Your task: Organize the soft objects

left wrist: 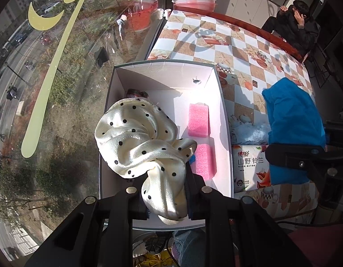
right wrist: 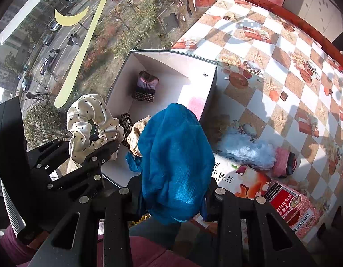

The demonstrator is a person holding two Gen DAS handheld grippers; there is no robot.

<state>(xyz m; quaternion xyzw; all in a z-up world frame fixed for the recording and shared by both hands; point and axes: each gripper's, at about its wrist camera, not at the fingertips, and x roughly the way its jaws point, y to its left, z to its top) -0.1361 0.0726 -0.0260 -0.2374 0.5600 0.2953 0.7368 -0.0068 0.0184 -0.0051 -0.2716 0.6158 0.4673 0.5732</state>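
Observation:
My left gripper [left wrist: 165, 197] is shut on a cream polka-dot scrunchie [left wrist: 140, 138], held over the near left part of an open white box [left wrist: 169, 75]. Two pink sponges [left wrist: 199, 120] lie on the box floor. A knitted dark-and-pink item [right wrist: 145, 86] sits in the far corner, and a leopard-print piece [right wrist: 127, 122] and a tan one [right wrist: 138, 138] lie nearer. My right gripper [right wrist: 174, 200] is shut on a blue cloth [right wrist: 175, 155], hanging by the box's near right corner. The left gripper [right wrist: 94, 143] with the scrunchie [right wrist: 89, 118] shows at the left of the right wrist view.
The box stands at the window edge of a checkered table [right wrist: 271, 51]. A tissue pack [left wrist: 251, 169], a fluffy pale-blue item [right wrist: 244, 149], a pink item [right wrist: 282, 162] and a red carton [right wrist: 293, 209] lie right of the box. A person in black [left wrist: 298, 22] sits beyond the table.

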